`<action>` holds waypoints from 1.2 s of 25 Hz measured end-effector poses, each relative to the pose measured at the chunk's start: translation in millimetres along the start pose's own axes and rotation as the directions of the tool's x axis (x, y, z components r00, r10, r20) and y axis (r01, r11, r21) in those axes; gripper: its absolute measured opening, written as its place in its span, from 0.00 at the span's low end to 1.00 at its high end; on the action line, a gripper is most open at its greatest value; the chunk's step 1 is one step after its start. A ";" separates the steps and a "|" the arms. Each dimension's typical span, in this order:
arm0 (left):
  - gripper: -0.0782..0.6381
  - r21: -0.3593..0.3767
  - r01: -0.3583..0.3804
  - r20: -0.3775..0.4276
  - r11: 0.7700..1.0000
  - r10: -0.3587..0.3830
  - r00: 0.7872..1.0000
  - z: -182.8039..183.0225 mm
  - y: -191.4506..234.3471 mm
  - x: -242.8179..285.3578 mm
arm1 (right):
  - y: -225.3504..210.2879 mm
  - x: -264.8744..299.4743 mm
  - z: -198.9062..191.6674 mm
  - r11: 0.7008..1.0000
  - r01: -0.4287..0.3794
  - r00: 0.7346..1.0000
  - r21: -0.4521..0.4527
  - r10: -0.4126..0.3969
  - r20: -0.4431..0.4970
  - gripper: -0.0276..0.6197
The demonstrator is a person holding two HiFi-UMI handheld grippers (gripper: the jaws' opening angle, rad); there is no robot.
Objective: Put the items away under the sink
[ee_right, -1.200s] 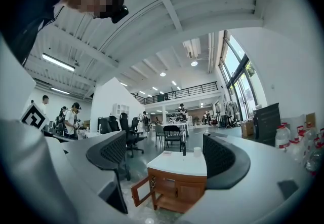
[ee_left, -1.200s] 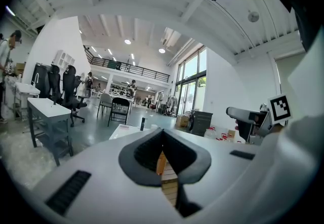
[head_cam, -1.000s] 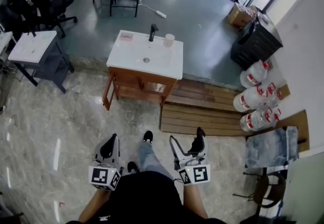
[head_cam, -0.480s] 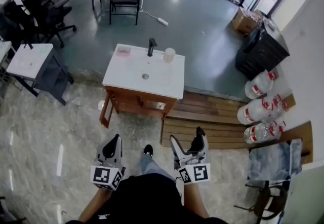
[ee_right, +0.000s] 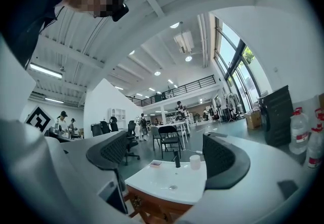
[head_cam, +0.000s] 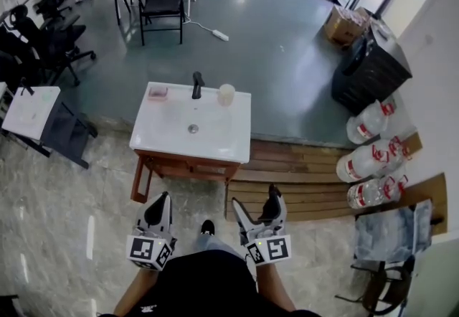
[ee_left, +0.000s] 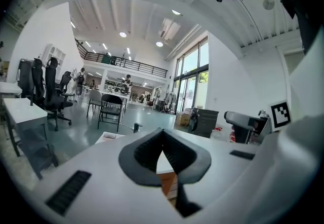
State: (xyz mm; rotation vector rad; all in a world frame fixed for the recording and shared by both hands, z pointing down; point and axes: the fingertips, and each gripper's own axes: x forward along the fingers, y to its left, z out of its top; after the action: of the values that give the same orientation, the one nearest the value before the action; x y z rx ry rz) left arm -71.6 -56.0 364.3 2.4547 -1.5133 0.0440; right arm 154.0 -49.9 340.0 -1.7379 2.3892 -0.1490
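Note:
A white sink top on a wooden frame stands ahead of me on the floor. On its back edge are a black tap, a pale cup and a pink soap dish. Both grippers are held low near my body, well short of the sink. My left gripper is shut with nothing in it; in the left gripper view its pads meet. My right gripper is open and empty. In the right gripper view the sink, tap and cup show between the jaws.
A wooden slatted platform lies right of the sink, with large water jugs and a black cabinet beyond. A white side table stands at the left. Office chairs, a black chair and a power strip are behind the sink.
The sink has come closer and lower in the head view as I walked toward it. Both grippers stay in the same pose, left shut and right open.

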 end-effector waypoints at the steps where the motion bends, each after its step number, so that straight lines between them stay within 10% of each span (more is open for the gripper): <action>1: 0.12 0.007 -0.002 -0.002 1.000 0.002 1.000 -1.2 0.3 8.8 | -5.5 5.8 -1.9 1.000 0.003 1.000 0.005 -0.003 -0.004 0.76; 17: 0.12 0.066 0.054 -0.066 0.996 -0.049 0.997 -19.4 59.4 127.2 | -36.7 108.7 -77.1 0.997 0.077 0.991 -0.026 -0.079 -0.108 0.75; 30: 0.12 0.108 0.118 -0.122 0.987 -0.105 0.987 -101.5 93.8 241.7 | -100.7 204.2 -201.5 0.980 0.195 0.962 -0.027 -0.196 -0.190 0.73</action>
State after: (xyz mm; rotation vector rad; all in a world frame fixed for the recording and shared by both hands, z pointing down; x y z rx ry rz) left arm -32.6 -283.7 519.8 2.5729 -1.3582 0.2550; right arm 145.3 -280.5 538.0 -2.0481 2.3407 -0.3501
